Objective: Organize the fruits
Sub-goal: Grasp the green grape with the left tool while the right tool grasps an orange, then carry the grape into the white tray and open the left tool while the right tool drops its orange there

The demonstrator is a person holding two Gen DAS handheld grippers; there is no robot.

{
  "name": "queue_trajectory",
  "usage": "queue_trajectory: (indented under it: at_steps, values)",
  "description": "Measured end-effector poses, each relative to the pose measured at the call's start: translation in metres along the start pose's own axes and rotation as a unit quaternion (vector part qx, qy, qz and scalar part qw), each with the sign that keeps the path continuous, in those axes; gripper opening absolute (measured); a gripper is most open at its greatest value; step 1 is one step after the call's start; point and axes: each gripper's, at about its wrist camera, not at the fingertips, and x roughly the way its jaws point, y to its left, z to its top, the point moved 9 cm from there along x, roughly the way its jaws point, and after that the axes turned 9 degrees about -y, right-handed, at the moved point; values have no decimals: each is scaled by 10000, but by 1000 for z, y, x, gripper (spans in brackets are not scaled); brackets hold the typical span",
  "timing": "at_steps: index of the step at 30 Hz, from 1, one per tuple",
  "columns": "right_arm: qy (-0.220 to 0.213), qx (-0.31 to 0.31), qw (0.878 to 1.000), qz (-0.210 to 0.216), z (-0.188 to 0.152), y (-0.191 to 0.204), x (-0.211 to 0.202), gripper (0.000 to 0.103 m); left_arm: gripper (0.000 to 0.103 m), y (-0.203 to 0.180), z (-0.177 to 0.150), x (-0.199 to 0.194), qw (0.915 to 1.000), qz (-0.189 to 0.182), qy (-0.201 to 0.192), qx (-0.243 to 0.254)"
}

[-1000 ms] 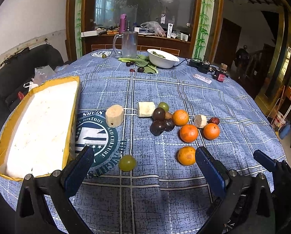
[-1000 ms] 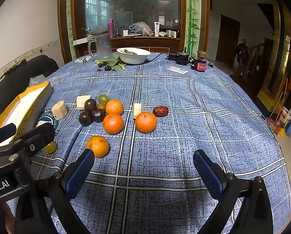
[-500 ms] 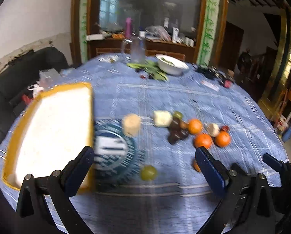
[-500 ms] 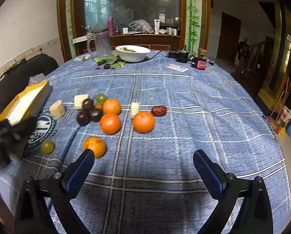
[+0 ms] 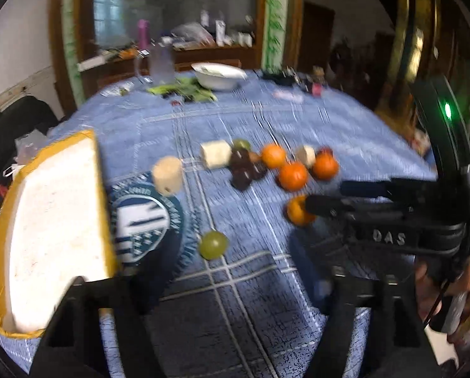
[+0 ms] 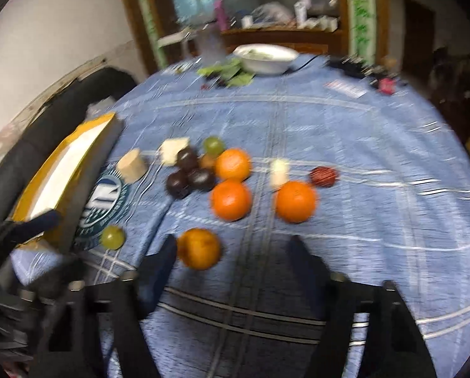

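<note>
The yellow-rimmed tray lies at nine o'clock on the blue checked tablecloth, stiff and light by its look. Four oranges cluster at centre; the nearest orange sits at ten o'clock of the right gripper, whose jaws are closing on nothing. It looks firm and round, best pinched across its middle. The green grape, soft and slippery, lies between the left gripper's closing jaws, untouched.

Both wrist views angled down, near tablecloth — share fruit cluster.
</note>
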Motion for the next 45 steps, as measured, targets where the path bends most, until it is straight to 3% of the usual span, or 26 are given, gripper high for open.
queue_trajectory:
  at_steps: [8, 11, 12, 13, 16, 19, 25, 30, 35, 37, 41, 45]
  values:
    - [223, -7, 9984, 517, -2, 17, 19, 59, 55, 10, -15, 29, 9986, -131, 447, -261]
    - [357, -43, 9970, 682, -8, 25, 25, 59, 48, 10, -18, 36, 9975, -216, 584, -344]
    - [395, -69, 9966, 718, -10, 28, 26, 58, 48, 10, -20, 37, 9976, -162, 596, -317]
    - [370, -122, 9967, 706, -9, 30, 26, 50, 47, 10, -20, 38, 9978, -116, 595, -277]
    - [427, -107, 9941, 989, -12, 38, 24, 34, 37, 11, -19, 39, 9981, 73, 562, -228]
    - [406, -166, 9944, 956, -13, 41, 24, 33, 25, 18, -19, 38, 9977, 171, 547, -349]
    - [261, -132, 9957, 883, -12, 41, 10, 33, 24, 25, -15, 28, 9970, 65, 380, -677]
    - [7, -263, 9965, 789, -2, 48, -9, 33, 24, 29, 4, -2, 9970, 94, -109, -761]
    - [-152, -431, 9943, 960, 11, 73, -22, 33, 24, 70, 18, -33, 9918, 497, -448, -1088]
    - [-170, -501, 9922, 1129, 17, 91, -22, 33, 24, 98, 16, -43, 9871, 834, -501, -1273]
    - [-144, -615, 9854, 1579, 28, 138, -11, 33, 24, 151, 6, -55, 9767, 1572, -446, -1393]
    - [-103, -874, 9769, 1949, 34, 195, 9, 34, 24, 185, -5, -58, 9689, 1990, -325, -1436]
